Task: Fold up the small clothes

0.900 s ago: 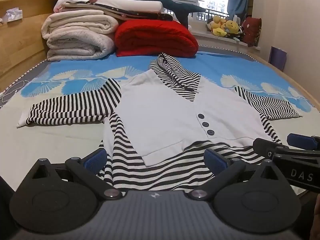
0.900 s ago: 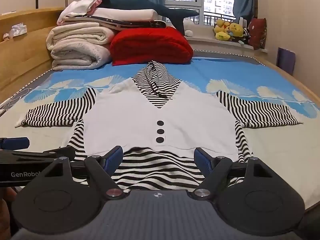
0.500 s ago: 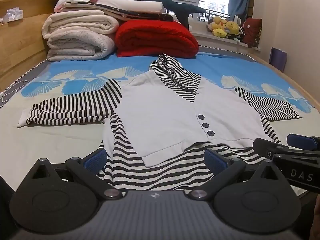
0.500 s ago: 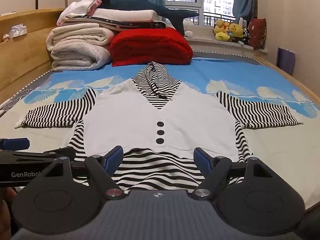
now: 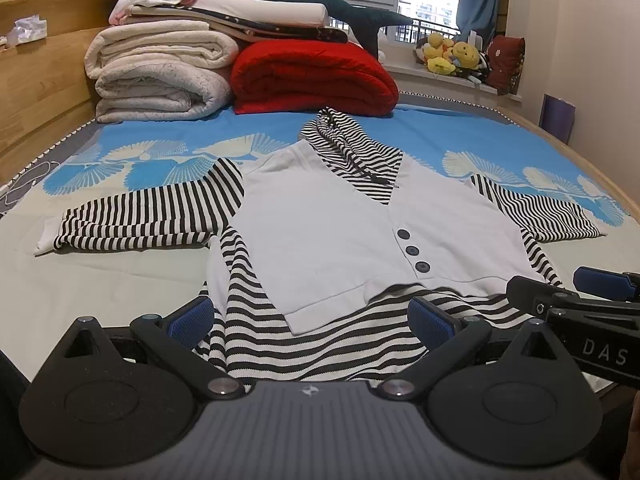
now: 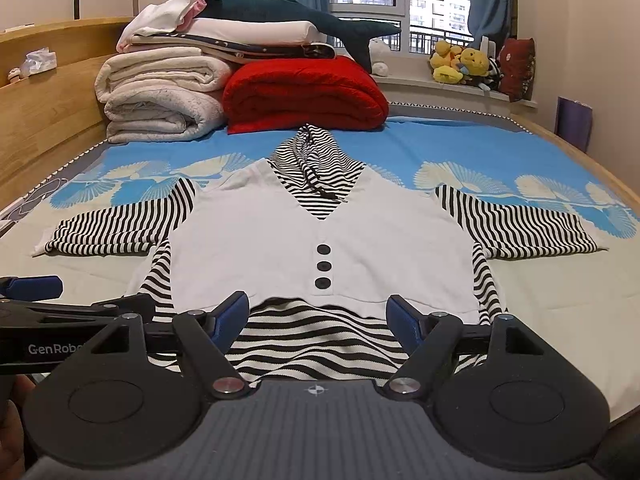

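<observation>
A small hooded top (image 5: 328, 236) with a white vest front, three dark buttons and black-and-white striped sleeves lies flat, front up, on the bed; it also shows in the right wrist view (image 6: 320, 232). Both sleeves are spread sideways and the hood points to the far end. My left gripper (image 5: 310, 320) is open and empty, just above the striped hem at its left part. My right gripper (image 6: 318, 320) is open and empty over the hem's middle. The right gripper's fingers (image 5: 560, 300) show at the left view's right edge.
The bed sheet (image 5: 140, 160) is blue with pale fan prints. Folded white blankets (image 5: 160, 76) and a red quilt (image 5: 312, 80) are stacked at the far end. A wooden headboard (image 5: 36, 92) runs along the left. Plush toys (image 6: 464, 62) sit on the window sill.
Both grippers have crept slightly forward over the hem. The top has not moved and the jaws stay open.
</observation>
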Available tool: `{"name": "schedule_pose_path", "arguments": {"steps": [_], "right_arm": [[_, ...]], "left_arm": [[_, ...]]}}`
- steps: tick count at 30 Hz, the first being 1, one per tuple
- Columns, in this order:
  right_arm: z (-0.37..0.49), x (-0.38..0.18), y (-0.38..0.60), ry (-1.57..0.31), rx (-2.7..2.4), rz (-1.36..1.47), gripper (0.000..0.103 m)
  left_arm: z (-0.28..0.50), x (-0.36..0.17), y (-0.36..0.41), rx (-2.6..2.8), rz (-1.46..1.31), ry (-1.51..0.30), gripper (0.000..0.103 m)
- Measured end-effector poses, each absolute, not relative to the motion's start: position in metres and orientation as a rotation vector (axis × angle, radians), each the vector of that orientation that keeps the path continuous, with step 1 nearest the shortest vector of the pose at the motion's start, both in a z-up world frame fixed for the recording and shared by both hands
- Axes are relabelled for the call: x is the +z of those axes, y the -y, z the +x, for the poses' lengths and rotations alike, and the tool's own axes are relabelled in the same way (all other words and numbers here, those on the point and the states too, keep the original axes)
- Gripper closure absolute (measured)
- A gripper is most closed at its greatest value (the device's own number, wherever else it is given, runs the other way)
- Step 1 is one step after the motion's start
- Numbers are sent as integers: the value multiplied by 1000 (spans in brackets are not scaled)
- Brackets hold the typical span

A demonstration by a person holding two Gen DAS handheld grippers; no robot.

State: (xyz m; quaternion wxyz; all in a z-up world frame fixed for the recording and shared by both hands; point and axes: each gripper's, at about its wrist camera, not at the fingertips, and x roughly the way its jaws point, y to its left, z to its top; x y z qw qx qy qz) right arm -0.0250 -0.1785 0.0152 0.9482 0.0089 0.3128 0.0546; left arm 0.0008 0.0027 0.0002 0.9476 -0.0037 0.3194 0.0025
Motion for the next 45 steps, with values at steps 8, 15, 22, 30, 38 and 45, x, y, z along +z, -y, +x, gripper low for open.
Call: {"name": "schedule_pose_path", "arguments": {"steps": [8, 15, 22, 30, 38, 45], "right_arm": [[-26, 14, 179, -636, 111, 14, 28], [-23, 14, 182, -650, 99, 33, 28], [-5, 2, 222, -705, -93, 127, 31], [22, -55, 280, -924, -334, 232, 37], [16, -84, 287, -1040, -306, 309, 90], [6, -78, 291, -1092, -214, 348, 93]], "left_arm": [[0, 1, -2, -14, -24, -650, 1], [3, 0, -2, -54, -2, -668, 23], [49, -36, -43, 76, -57, -998, 41], [70, -89, -65, 197, -37, -1061, 43], [65, -84, -99, 222, -113, -1029, 99], [60, -80, -102, 213, -82, -1054, 94]]}}
